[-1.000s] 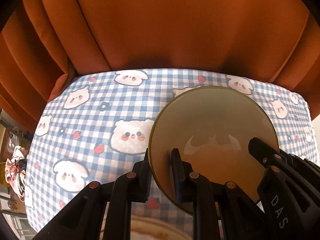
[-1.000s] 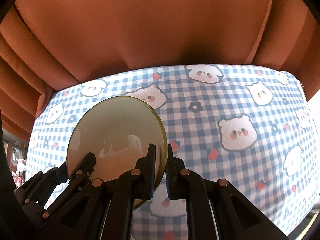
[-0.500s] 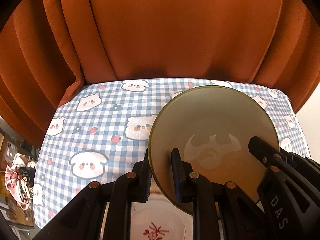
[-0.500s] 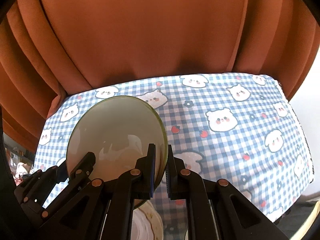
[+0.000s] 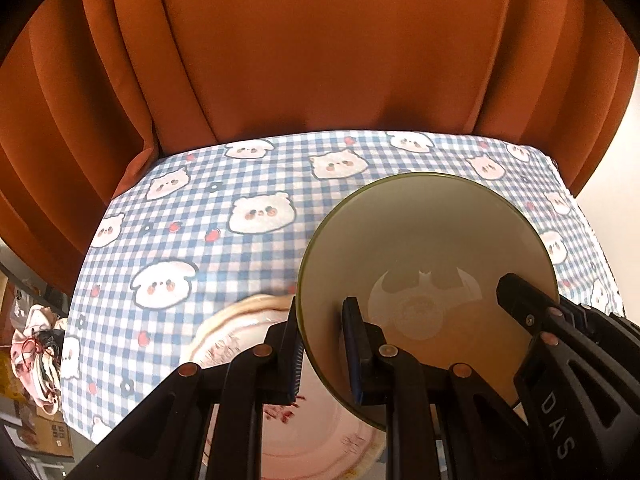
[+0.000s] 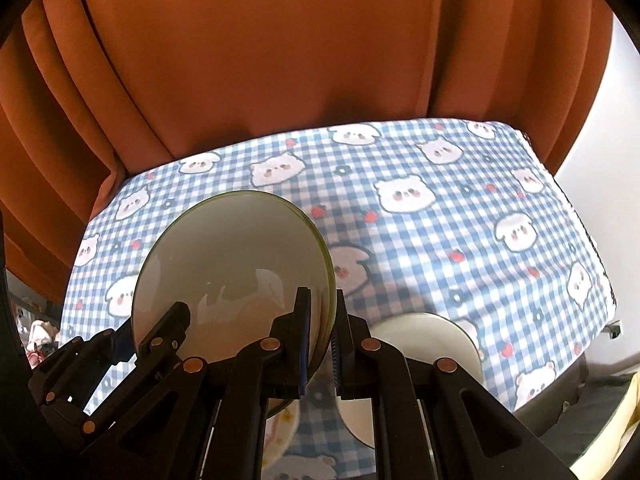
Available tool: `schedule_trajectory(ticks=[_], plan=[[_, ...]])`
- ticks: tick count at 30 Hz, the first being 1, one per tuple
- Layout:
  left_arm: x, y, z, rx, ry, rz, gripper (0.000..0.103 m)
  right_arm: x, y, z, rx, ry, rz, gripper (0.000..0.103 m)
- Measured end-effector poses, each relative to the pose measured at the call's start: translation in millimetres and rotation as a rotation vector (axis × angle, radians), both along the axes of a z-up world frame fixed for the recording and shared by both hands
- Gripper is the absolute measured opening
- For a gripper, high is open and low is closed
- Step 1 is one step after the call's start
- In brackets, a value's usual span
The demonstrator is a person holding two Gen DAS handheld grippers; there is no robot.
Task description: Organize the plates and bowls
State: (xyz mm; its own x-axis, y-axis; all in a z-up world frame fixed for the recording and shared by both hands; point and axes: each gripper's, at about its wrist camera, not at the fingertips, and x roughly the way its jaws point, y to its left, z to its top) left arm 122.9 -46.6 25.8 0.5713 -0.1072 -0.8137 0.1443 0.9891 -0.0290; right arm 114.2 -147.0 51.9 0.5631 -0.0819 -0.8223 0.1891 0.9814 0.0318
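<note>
Looking past both tools, you are seeing the orange curtain (image 5: 320, 52) hanging behind the far edge of the checked tablecloth (image 5: 256, 184), whose far half is lying bare in both views. Only your left view is showing the pink-patterned plate (image 5: 240, 332) near the cloth's near edge; only your right view is showing the plain white plate (image 6: 432, 340) toward the near right corner. You are holding the green-rimmed bowl (image 5: 428, 248) up off the cloth between the tools. Your left gripper (image 5: 324, 348) is pinching its left rim, jaws nearly closed; your right gripper (image 6: 320, 336) is clamping the opposite rim.
</note>
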Motion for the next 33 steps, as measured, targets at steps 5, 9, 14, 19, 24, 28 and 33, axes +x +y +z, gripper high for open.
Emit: schedule_trajectory(ticks=[5, 9, 14, 19, 24, 28, 33], plan=[[-18, -30, -1, 0.022, -0.019, -0.003, 0.016, -19, -29, -5, 0.02, -0.008, 0.006, 0.012], [-33, -55, -4, 0.014, -0.021, 0.01, 0.016, -36, -59, -8, 0.033, -0.013, 0.005, 0.012], [-47, -79, -9, 0.016, -0.012, 0.024, 0.016, -53, -84, -12, 0.019, -0.01, 0.024, 0.012], [-54, -94, -20, 0.019, 0.019, 0.058, 0.016, -58, -103, -23, 0.029, 0.016, 0.052, 0.012], [-55, -102, -37, 0.026, 0.082, 0.094, 0.016, -57, -109, -38, 0.033, 0.066, 0.087, 0.012], [-54, -105, -46, 0.029, 0.116, 0.116, 0.016, -51, -112, -51, 0.037, 0.106, 0.112, 0.012], [-50, -106, -58, 0.028, 0.157, 0.137, 0.016, -44, -114, -63, 0.037, 0.141, 0.137, 0.012]])
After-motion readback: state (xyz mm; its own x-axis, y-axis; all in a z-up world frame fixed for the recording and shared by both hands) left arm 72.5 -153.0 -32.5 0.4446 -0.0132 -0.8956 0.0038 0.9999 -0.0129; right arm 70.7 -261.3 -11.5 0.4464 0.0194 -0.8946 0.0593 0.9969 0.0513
